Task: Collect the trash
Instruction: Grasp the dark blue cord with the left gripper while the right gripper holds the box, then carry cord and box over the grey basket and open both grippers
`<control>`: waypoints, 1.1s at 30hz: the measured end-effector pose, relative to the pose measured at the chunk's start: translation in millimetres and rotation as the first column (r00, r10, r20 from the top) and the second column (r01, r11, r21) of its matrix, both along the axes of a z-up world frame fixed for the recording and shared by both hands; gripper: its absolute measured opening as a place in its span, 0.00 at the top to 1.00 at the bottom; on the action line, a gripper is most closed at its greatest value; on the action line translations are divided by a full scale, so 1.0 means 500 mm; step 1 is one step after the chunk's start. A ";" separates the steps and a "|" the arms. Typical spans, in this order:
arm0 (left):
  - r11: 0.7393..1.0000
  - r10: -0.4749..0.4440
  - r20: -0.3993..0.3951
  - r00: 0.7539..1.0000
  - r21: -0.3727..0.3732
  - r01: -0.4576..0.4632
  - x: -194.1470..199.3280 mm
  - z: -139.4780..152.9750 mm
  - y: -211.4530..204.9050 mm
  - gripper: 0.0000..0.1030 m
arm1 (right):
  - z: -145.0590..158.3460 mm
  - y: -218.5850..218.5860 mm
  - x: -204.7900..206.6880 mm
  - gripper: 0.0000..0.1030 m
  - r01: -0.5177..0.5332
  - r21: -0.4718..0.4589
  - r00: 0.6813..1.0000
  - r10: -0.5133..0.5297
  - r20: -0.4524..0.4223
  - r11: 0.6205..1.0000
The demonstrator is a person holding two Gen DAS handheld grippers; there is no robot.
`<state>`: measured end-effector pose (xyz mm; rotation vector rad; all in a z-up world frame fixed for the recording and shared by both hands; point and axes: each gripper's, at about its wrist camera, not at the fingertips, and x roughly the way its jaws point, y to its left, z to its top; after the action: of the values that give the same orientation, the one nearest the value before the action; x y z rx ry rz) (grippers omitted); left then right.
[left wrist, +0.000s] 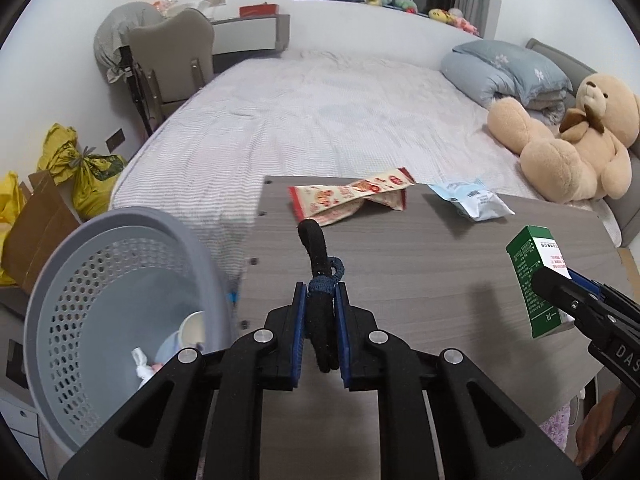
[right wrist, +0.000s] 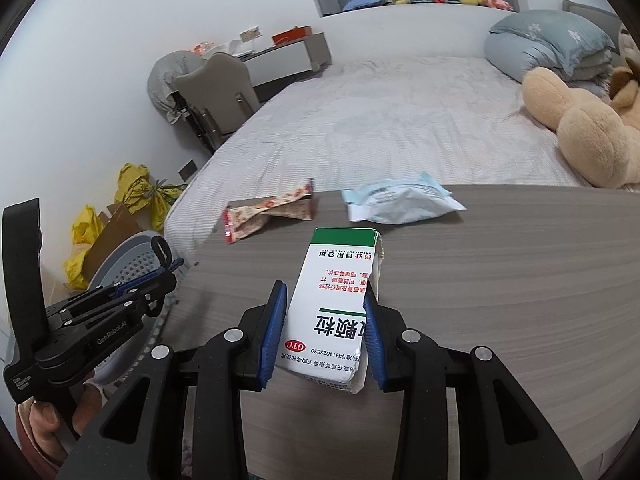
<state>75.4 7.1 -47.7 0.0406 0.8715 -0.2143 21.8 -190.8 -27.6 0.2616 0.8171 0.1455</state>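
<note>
My left gripper (left wrist: 321, 292) is shut on a black and dark-blue fabric band (left wrist: 314, 248), which sticks up above the wooden table (left wrist: 420, 272). It hangs just right of the grey perforated waste basket (left wrist: 120, 280), which holds a paper cup and tissue. My right gripper (right wrist: 326, 300) is shut on a green-and-white medicine box (right wrist: 336, 280) held above the table (right wrist: 500, 280). The box (left wrist: 532, 272) also shows at the right of the left wrist view. A red-and-cream snack wrapper (left wrist: 352, 196) and a pale blue packet (left wrist: 472, 200) lie at the table's far edge.
Beyond the table is a bed (left wrist: 320, 112) with a large teddy bear (left wrist: 576, 144) and folded quilt. Yellow bags (left wrist: 80, 168) and cardboard (left wrist: 40, 224) sit on the floor behind the basket. A chair (left wrist: 176, 60) stands at the far left wall.
</note>
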 end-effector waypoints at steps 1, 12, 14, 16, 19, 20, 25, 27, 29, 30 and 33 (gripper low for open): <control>1.000 0.010 0.005 1.000 -0.005 -0.010 -0.004 0.004 0.016 0.86 | 0.003 0.010 0.002 0.65 -0.009 0.000 1.000 0.009 0.003 1.000; 0.989 0.145 0.023 0.989 -0.024 -0.144 -0.021 0.012 0.187 0.86 | 0.036 0.191 0.061 0.65 -0.192 -0.016 0.981 0.192 0.020 0.981; 0.985 0.170 0.021 0.985 -0.022 -0.170 -0.023 0.009 0.218 0.86 | 0.034 0.233 0.077 0.65 -0.242 -0.009 0.970 0.242 0.016 0.970; 0.980 0.198 0.007 0.980 -0.018 -0.198 -0.022 0.001 0.250 0.86 | 0.031 0.276 0.088 0.65 -0.288 -0.012 0.957 0.288 0.014 0.957; 0.973 0.231 -0.014 0.973 -0.003 -0.231 -0.023 -0.011 0.295 0.86 | 0.023 0.340 0.104 0.65 -0.358 -0.012 0.934 0.358 0.011 0.934; 0.971 0.239 -0.019 0.971 0.000 -0.239 -0.022 -0.012 0.306 0.86 | 0.020 0.361 0.108 0.65 -0.381 -0.009 0.925 0.381 0.010 0.925; 0.959 0.283 -0.039 0.958 0.014 -0.283 -0.026 -0.024 0.360 0.86 | -0.004 0.442 0.128 0.65 -0.460 0.002 0.888 0.460 -0.023 0.888; 0.955 0.296 -0.047 0.954 0.016 -0.295 -0.028 -0.029 0.373 0.86 | -0.012 0.462 0.132 0.65 -0.480 0.009 0.876 0.480 -0.034 0.877; 0.950 0.312 -0.059 0.948 0.014 -0.311 -0.026 -0.034 0.388 0.86 | -0.019 0.477 0.137 0.65 -0.501 0.013 0.865 0.501 -0.039 0.866; 0.948 0.318 -0.065 0.946 0.010 -0.318 -0.026 -0.037 0.396 0.86 | -0.021 0.483 0.139 0.65 -0.507 0.013 0.861 0.507 -0.041 0.862; 0.943 0.334 -0.073 0.940 0.011 -0.334 -0.023 -0.040 0.412 0.86 | -0.027 0.495 0.145 0.65 -0.518 0.008 0.854 0.517 -0.050 0.856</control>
<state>63.8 212.9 -67.6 -0.1173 0.9379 0.1028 94.5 56.8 -40.9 0.0313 0.9252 0.6482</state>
